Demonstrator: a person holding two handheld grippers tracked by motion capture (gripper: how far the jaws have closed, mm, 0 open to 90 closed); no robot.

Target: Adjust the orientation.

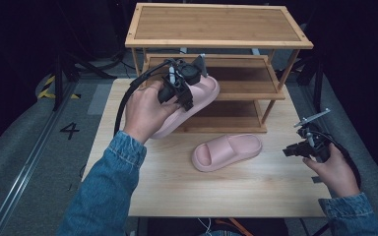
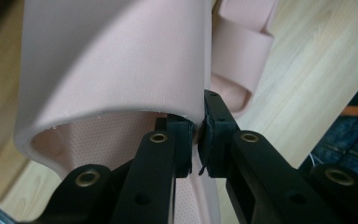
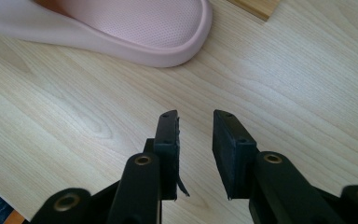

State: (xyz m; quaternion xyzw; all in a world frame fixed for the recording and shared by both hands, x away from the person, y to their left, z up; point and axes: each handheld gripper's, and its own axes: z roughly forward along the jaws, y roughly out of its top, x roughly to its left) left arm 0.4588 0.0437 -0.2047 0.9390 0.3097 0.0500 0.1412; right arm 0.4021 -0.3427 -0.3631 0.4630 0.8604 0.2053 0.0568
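Note:
My left gripper (image 1: 183, 88) is shut on the side edge of a pink slipper (image 1: 203, 93) and holds it in the air in front of the wooden shoe rack's middle shelf (image 1: 246, 81). In the left gripper view the gripper (image 2: 196, 133) pinches the rim of the strap of that slipper (image 2: 112, 60) between its pads. A second pink slipper (image 1: 226, 151) lies flat on the table, also seen below the held one as a pink slipper (image 2: 242, 51). My right gripper (image 1: 290, 150) hovers at the table's right side, open, nothing between its jaws. In its own view that gripper (image 3: 196, 135) points at the lying slipper's end (image 3: 135, 28).
A three-tier bamboo shoe rack (image 1: 216, 24) stands at the back of the light wooden table (image 1: 177, 191); its corner (image 3: 256, 5) shows beyond the slipper. Grey floor with a painted number (image 1: 70, 130) lies to the left. Denim sleeves reach in from below.

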